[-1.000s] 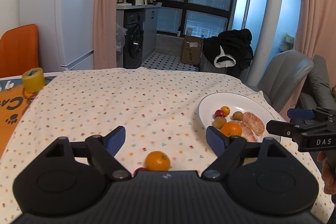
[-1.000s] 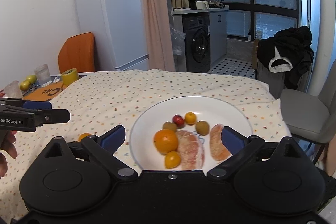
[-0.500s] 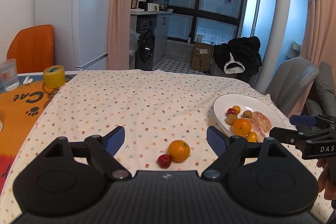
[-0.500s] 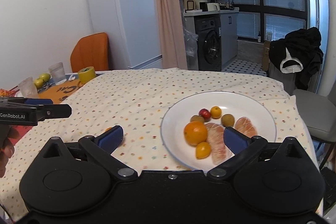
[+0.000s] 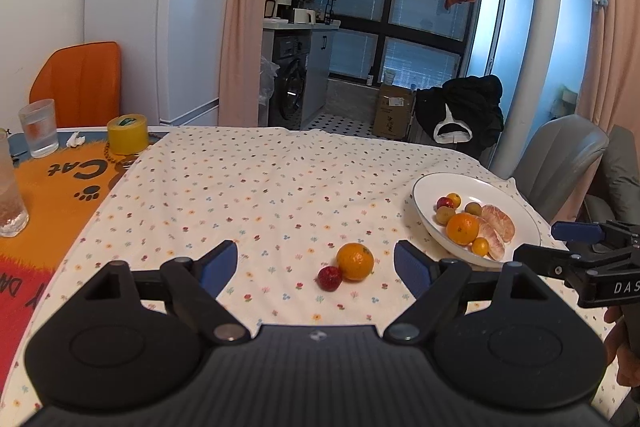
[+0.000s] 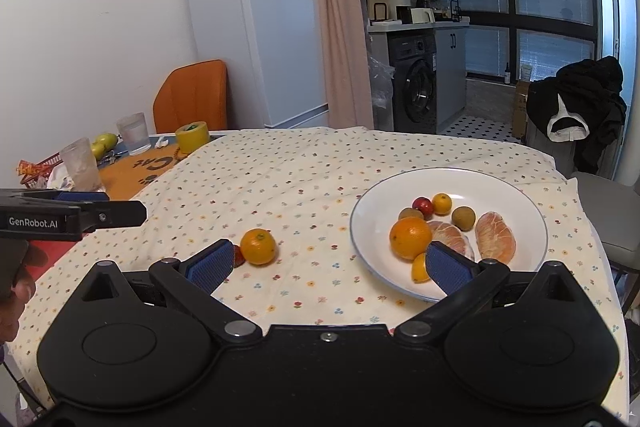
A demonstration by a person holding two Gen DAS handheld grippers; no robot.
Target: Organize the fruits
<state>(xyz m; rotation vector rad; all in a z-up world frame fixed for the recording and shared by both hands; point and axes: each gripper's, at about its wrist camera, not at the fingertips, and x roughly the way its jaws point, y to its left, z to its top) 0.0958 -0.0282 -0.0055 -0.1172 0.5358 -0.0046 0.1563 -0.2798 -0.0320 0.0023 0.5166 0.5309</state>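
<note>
Left wrist view: the left gripper (image 5: 315, 267) has its fingers spread wide and empty. An orange (image 5: 355, 261) and a small red fruit (image 5: 330, 278) lie touching on the worktop (image 5: 248, 195), between and just ahead of the fingers, evidently lined up for pickup. The plate (image 5: 428, 183) sits beyond the right finger.

Right wrist view: the right gripper (image 6: 328, 265) is likewise released, holding nothing. Its right finger overlaps the plate (image 6: 472, 183) of gathered fruit; the orange (image 6: 258, 246) lies just beyond the left finger.

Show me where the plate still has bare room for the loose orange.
The plate is bare along its far rim and left side. The near middle is crowded: big orange, peeled segments, small fruits. The loose orange sits on the cloth beside a red fruit.
</note>
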